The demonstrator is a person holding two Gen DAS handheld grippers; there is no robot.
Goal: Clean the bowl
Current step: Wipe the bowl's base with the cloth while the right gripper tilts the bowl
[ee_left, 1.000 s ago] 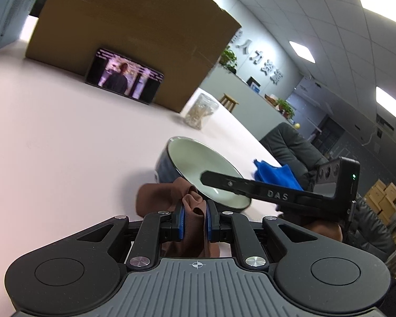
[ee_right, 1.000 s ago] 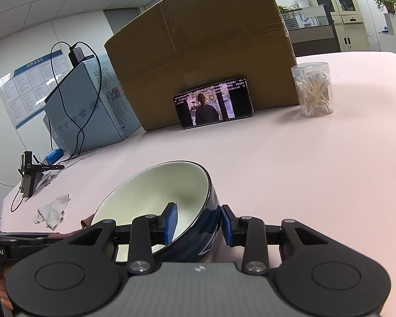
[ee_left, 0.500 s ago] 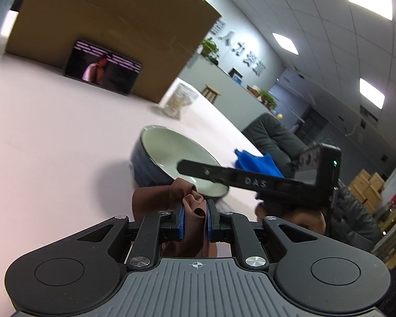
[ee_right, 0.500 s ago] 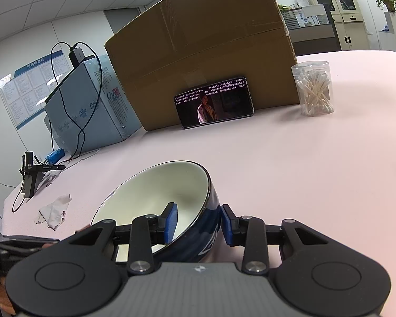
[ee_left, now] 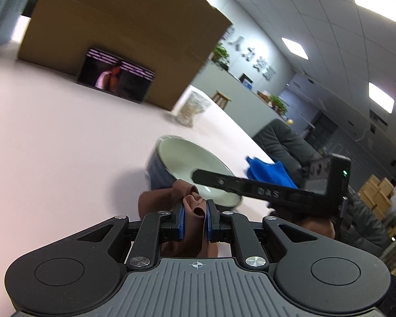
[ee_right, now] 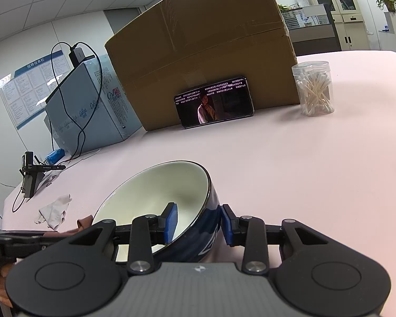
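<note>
A dark blue bowl [ee_right: 155,195] with a white inside stands tilted on the pink table [ee_right: 303,174]. My right gripper [ee_right: 198,222] is shut on its near rim, one pad inside and one outside. In the left wrist view the bowl [ee_left: 187,163] lies just ahead and to the right. My left gripper [ee_left: 194,218] is shut on a brown cloth [ee_left: 190,208], which hangs bunched just short of the bowl's rim. The right gripper's black arm [ee_left: 250,189] crosses in front of the bowl.
A big cardboard box [ee_right: 203,50] stands at the back with a phone [ee_right: 213,101] playing video against it. A clear jar of cotton swabs [ee_right: 314,89] is to its right. A crumpled white tissue [ee_right: 52,208] lies at left. A blue cloth [ee_left: 269,170] lies beyond the bowl.
The left wrist view has swung back and forth, with the cloth staying close to the bowl's rim. The right gripper and bowl have held still.
</note>
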